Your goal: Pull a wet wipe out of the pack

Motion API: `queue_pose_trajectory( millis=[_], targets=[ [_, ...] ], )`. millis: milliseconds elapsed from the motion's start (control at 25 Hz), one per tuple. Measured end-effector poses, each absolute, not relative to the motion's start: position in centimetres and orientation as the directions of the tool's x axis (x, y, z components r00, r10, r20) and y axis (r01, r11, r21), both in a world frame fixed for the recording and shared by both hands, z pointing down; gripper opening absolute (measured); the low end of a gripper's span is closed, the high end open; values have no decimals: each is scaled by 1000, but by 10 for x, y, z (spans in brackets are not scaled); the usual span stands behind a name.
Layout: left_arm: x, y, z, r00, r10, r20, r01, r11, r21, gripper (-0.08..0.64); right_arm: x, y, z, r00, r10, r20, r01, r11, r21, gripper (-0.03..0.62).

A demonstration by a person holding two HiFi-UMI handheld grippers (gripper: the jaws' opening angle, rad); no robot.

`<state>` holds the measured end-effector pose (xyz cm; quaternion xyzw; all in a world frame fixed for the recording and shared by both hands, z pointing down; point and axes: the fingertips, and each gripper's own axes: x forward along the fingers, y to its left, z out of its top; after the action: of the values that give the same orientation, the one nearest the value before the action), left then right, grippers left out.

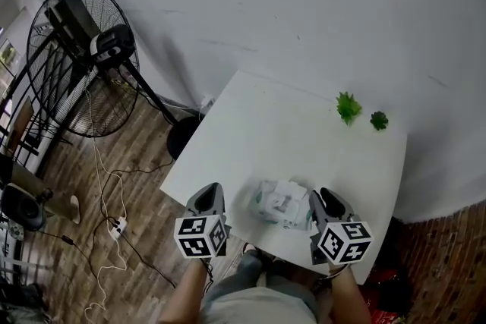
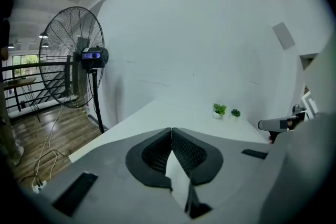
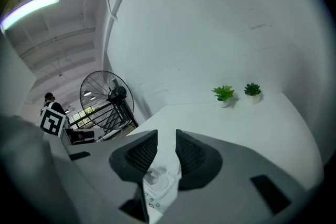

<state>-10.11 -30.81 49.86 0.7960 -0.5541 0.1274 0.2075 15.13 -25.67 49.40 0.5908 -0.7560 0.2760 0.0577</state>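
Reach step: the right hand-held gripper (image 1: 325, 198), released, hangs by the wet wipe pack (image 1: 282, 202). The left hand-held gripper (image 1: 209, 195) is clenched empty. Next, probably pinch the top wipe.

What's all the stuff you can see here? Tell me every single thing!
Table: one, white, against the white wall.
Wet wipe pack: one, white, at the table's near edge, between the two grippers.
Little plants: two, green, side by side at the table's far right corner.
Fan: one, black, standing on the wooden floor to the left.
Cables: several, pale, loose on the floor left of the table.
Left gripper: one, grey with a black-and-white marker cube, left of the pack, jaws together, empty.
Right gripper: one, same colours, at the pack's right end, jaws apart, gripping nothing.
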Motion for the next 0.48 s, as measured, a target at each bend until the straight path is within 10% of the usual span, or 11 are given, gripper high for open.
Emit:
queue_pose_trajectory(
  millis=[480],
  targets=[
    [-108,-269,535,302,-817,491,-952,-228,205,12,124,-248,528,-434,-739,516,-901,359,-244,101]
  ],
)
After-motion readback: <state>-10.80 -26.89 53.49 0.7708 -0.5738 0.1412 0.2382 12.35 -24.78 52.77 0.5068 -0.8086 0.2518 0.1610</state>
